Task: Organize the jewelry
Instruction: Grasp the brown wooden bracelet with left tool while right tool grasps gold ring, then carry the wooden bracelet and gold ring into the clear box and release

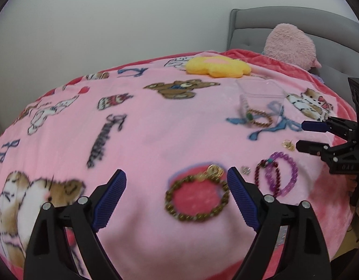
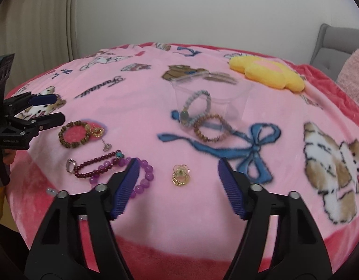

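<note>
Both pairs of fingers stand apart and empty: left gripper (image 1: 177, 182) wide over the brown bead bracelet (image 1: 197, 198), right gripper (image 2: 179, 170) narrower, around the gold ring (image 2: 180, 175) without touching. Clear box (image 2: 209, 93) further back already holds a grey bracelet (image 2: 198, 107) and a brown one (image 2: 211, 128). Left on the pink blanket (image 2: 284, 163): purple bracelet (image 2: 125, 175), dark red bracelet (image 2: 95, 166), small earrings. Roughly a third done, I'd guess.

Pink cartoon blanket (image 1: 156, 140), yellow flower cushion (image 1: 218, 66), pink plush (image 1: 289, 44).
</note>
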Demonstrator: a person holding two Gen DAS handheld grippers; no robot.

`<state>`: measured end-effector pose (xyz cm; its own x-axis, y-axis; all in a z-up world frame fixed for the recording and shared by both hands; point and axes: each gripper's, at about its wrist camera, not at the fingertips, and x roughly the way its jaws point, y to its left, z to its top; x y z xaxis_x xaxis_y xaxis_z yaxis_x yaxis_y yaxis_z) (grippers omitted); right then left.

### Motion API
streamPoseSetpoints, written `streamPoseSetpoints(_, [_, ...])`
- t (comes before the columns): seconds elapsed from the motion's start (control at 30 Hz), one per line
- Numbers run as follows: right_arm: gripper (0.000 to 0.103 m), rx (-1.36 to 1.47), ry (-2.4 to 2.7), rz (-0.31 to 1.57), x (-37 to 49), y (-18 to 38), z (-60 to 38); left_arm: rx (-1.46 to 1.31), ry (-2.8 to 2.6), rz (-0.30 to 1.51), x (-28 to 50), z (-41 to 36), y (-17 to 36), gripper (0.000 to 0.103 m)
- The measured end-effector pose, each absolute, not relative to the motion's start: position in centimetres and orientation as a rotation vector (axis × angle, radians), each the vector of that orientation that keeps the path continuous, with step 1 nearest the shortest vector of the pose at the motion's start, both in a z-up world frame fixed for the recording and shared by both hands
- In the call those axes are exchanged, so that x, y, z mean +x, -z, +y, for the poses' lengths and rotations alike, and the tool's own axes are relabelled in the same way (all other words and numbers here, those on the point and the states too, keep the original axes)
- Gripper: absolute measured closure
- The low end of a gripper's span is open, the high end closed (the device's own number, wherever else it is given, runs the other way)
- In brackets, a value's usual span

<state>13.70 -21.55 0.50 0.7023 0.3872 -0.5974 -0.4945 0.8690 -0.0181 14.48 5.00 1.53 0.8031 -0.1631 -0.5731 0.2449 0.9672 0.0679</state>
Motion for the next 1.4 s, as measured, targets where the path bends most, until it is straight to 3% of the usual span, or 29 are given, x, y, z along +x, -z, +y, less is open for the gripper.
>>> streamPoseSetpoints(0.1, [0.048,-0.162,-0.511,0.657,14.3,0.1,-21.7,0.135,0.206,0.613,14.7,5.4,-0.8,0.016])
streamPoseSetpoints(0.27, [0.059,-0.178,-0.516,0.684,14.6,0.8,-21.2,0.128,0.192,0.668,15.5,5.6,0.5,0.031])
streamPoseSetpoints(0.33, [0.067,-0.182,-0.518,0.694,14.7,1.0,-21.1,0.12,0.199,0.689,15.7,5.7,0.9,0.042])
streamPoseSetpoints(0.5, [0.078,-0.189,-0.515,0.712,14.9,1.4,-21.0,0.093,0.202,0.743,16.3,5.9,1.9,0.048])
streamPoseSetpoints(0.67, [0.087,-0.182,-0.512,0.731,15.3,1.7,-21.0,0.08,0.198,0.756,16.4,6.1,2.1,0.061])
streamPoseSetpoints(0.83, [0.088,-0.188,-0.505,0.723,15.2,1.7,-21.0,0.088,0.178,0.745,16.3,6.1,2.0,0.089])
streamPoseSetpoints(0.93, [0.088,-0.199,-0.5,0.714,14.9,1.6,-20.8,0.077,0.174,0.739,16.2,6.2,1.9,0.094])
streamPoseSetpoints(1.4, [0.088,-0.195,-0.504,0.685,14.1,0.2,-21.1,0.048,0.188,0.696,15.0,6.1,0.3,0.094])
